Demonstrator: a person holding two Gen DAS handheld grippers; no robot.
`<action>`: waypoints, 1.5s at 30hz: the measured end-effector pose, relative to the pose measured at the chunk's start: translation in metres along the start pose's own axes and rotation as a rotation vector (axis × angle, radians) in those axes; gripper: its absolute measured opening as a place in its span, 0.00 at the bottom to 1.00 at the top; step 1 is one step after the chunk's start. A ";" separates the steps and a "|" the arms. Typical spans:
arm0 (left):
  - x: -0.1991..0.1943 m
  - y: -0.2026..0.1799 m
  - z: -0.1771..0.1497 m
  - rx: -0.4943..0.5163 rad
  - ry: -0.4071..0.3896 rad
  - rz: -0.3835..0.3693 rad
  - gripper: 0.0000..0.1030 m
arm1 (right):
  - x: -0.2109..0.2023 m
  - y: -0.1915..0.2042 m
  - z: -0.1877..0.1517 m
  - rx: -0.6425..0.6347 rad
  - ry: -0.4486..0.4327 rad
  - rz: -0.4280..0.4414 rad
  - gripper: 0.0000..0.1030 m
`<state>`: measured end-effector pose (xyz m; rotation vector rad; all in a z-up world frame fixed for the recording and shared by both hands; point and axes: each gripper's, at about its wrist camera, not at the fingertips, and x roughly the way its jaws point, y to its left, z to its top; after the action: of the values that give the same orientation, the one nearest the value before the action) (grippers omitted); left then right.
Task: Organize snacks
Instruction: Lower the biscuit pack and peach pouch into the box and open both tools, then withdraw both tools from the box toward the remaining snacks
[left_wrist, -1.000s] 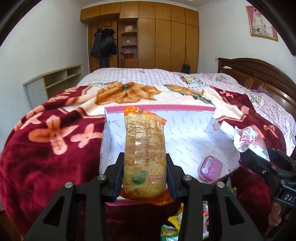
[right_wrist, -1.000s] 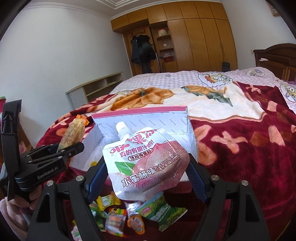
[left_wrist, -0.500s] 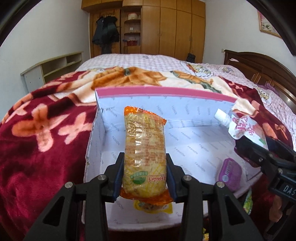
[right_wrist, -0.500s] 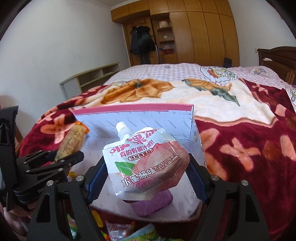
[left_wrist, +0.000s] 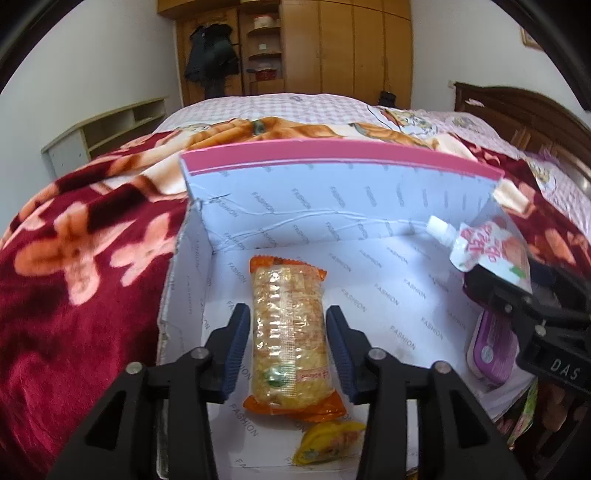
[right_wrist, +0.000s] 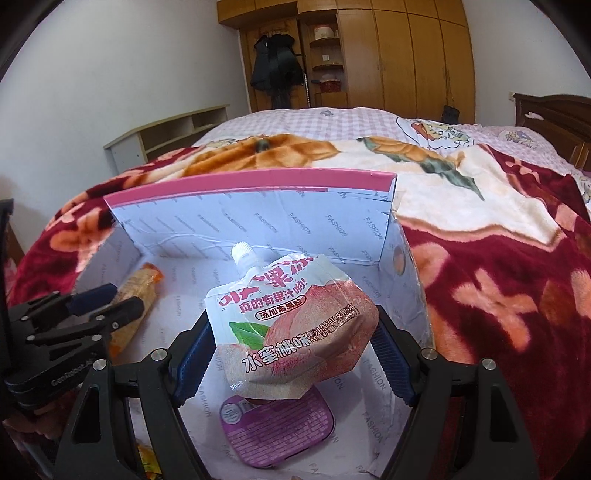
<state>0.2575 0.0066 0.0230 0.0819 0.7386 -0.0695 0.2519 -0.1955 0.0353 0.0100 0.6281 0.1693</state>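
Both tools are lower and further into the box (left_wrist: 332, 206) than a second ago, and the left tool (left_wrist: 288, 347) has just been opening its jaws: the blue pads, which were clamped on the noodle snack packet (left_wrist: 290, 332) earlier, now stand off from its sides with a sliver of gap each way, so the packet is released. It lies lengthwise on the white box floor, directly between the left tool's fingers (left_wrist: 236, 347), its orange crimped ends showing at top and bottom (clear wrap, pale yellow crinkled contents, a small green mark near the lower end). A small yellow wrapped snack (left_wrist: 328, 441) sits just beyond its near end, by the right finger. Over to the right tool (right_wrist: 291, 354): no change in its grip, it clenches the peach jelly pouch (right_wrist: 291, 325) across its wide lower body, white screw cap pointing up and away toward the pink-edged back wall. The pouch hangs above the box floor, right over a purple ribbed pack (right_wrist: 277, 432) lying flat beneath it. From the left wrist view the pouch pokes in at the right edge, well apart from the released packet. The box rests on a red floral blanket (right_wrist: 498, 295) spread over the bed.
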 end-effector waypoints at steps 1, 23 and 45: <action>0.000 -0.003 -0.001 0.016 -0.001 0.000 0.51 | 0.000 0.002 0.000 -0.007 -0.001 -0.002 0.78; -0.026 -0.004 0.000 -0.009 -0.023 -0.036 0.70 | -0.029 0.007 -0.002 -0.019 -0.039 0.024 0.92; -0.111 -0.007 -0.023 -0.031 -0.064 -0.067 0.71 | -0.115 0.018 -0.032 0.018 -0.101 0.088 0.92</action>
<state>0.1593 0.0055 0.0805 0.0256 0.6784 -0.1238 0.1387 -0.1981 0.0779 0.0633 0.5290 0.2464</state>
